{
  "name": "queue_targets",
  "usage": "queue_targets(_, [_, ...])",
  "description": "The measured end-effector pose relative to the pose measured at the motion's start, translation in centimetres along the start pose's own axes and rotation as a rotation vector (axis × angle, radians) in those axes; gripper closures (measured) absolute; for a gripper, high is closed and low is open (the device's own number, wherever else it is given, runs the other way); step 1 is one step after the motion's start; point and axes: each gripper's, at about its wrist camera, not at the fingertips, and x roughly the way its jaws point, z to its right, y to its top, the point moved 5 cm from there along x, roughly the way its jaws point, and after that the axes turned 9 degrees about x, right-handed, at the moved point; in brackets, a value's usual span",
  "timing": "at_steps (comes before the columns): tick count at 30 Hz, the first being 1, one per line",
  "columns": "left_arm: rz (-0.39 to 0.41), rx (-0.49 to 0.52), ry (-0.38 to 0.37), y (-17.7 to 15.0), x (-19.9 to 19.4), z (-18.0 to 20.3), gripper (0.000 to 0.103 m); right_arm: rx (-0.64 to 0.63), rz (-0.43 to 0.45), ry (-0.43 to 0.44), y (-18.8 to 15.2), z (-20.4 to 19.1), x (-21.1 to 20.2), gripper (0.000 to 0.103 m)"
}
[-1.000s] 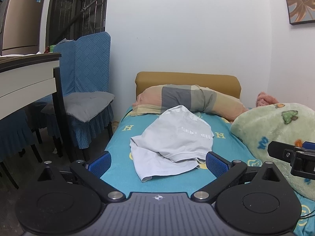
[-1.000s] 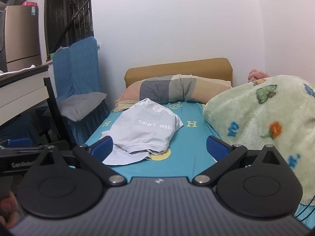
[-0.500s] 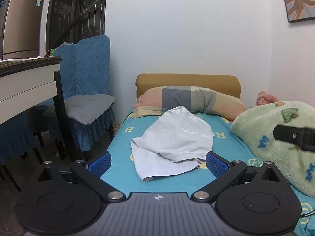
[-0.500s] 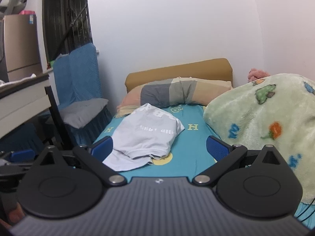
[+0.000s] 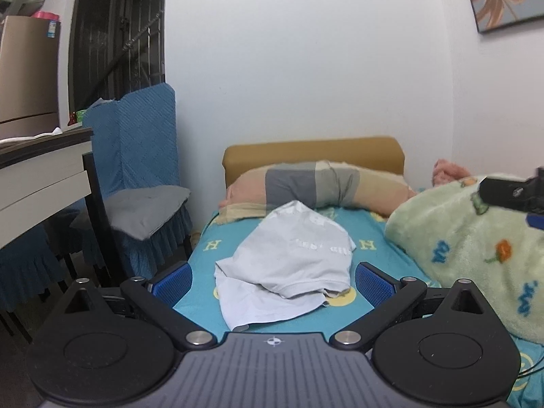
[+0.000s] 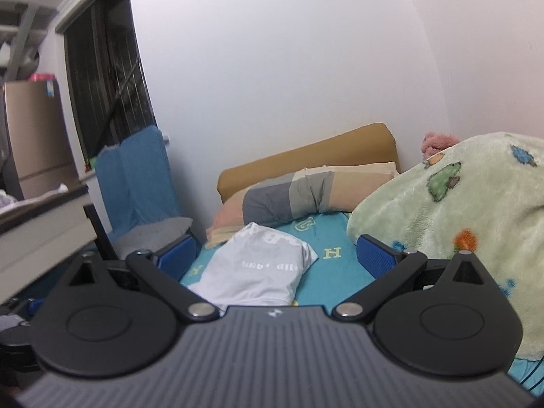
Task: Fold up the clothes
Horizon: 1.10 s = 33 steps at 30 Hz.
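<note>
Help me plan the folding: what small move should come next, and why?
Probably bring both grippers forward and down to the shirt's near hem. The left gripper and right gripper are both open, holding nothing and short of the shirt, which lies crumpled on the bed.

Each handheld gripper has a ribbed grey body, 2 black round-lobed linkage arms with silver pivot screws, and textured blue rubber finger pads (image 5: pixel 372 284).

Yellow "H" letters mark the teal bedsheet (image 5: pixel 210 245).
</note>
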Motion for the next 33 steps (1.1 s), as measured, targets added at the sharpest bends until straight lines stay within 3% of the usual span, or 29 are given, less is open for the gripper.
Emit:
queue_targets(5, [-0.063, 0.023, -0.043, 1.9, 3.2, 1.1, 0.000, 0.076, 0.022, 0.023, 0.7, 2.0, -0.2, 0.000])
queue_targets(12, [-0.108, 0.092, -0.020, 3.4, 10.7, 1.8, 0.001, 0.166, -0.018, -0.020, 0.2, 5.0, 1.8, 0.001])
queue_targets(19, [-0.247, 0.063, -0.088, -1.3, 20.5, 1.9, 0.004, 0.267, -0.096, -0.065, -1.8, 6.9, 5.7, 0.002])
queue_targets(24, [-0.289, 0.159, -0.126, -5.5, 25.9, 2.3, 0.011, 0.296, -0.142, -0.130, -3.9, 7.8, 9.6, 0.002])
queue_targets(27, [-0.298, 0.214, -0.147, -7.8, 28.2, 2.4, 0.017, 0.288, -0.160, -0.162, -5.4, 8.2, 11.8, 0.002])
queue_targets(30, [-0.247, 0.279, -0.150, -8.6, 29.5, 2.9, 0.020, 0.257, -0.190, -0.174, -6.8, 8.2, 13.4, 0.002])
queue_targets(33, [-0.204, 0.330, -0.150, -9.0, 30.7, 3.5, 0.034, 0.225, -0.219, -0.187, -8.3, 8.3, 15.0, 0.002])
